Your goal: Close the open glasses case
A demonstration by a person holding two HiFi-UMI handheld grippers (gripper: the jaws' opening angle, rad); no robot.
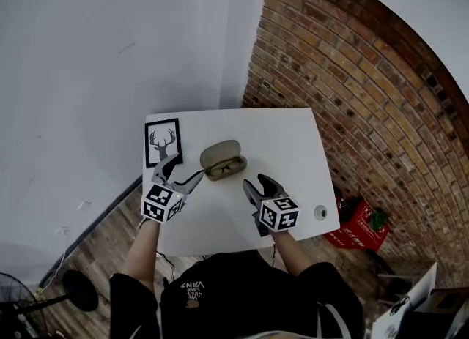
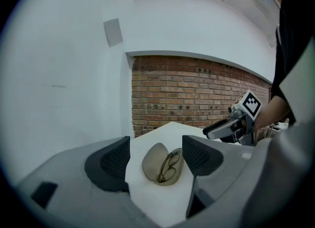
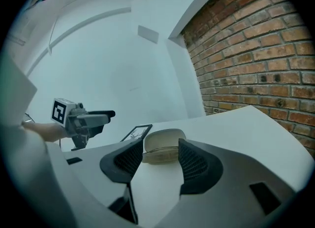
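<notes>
left gripper (image 1: 187, 167): jaws apart, empty | right gripper (image 1: 256, 181): same | glasses case (image 1: 223, 160): open, on table (image 1: 293, 147) just ahead, between both | reading: flanking it, probably so one steadies the base, other folds lid

White table (image 1: 287, 156) bears open glasses case (image 1: 223, 160) — and framed picture (image 1: 162, 142).
</notes>
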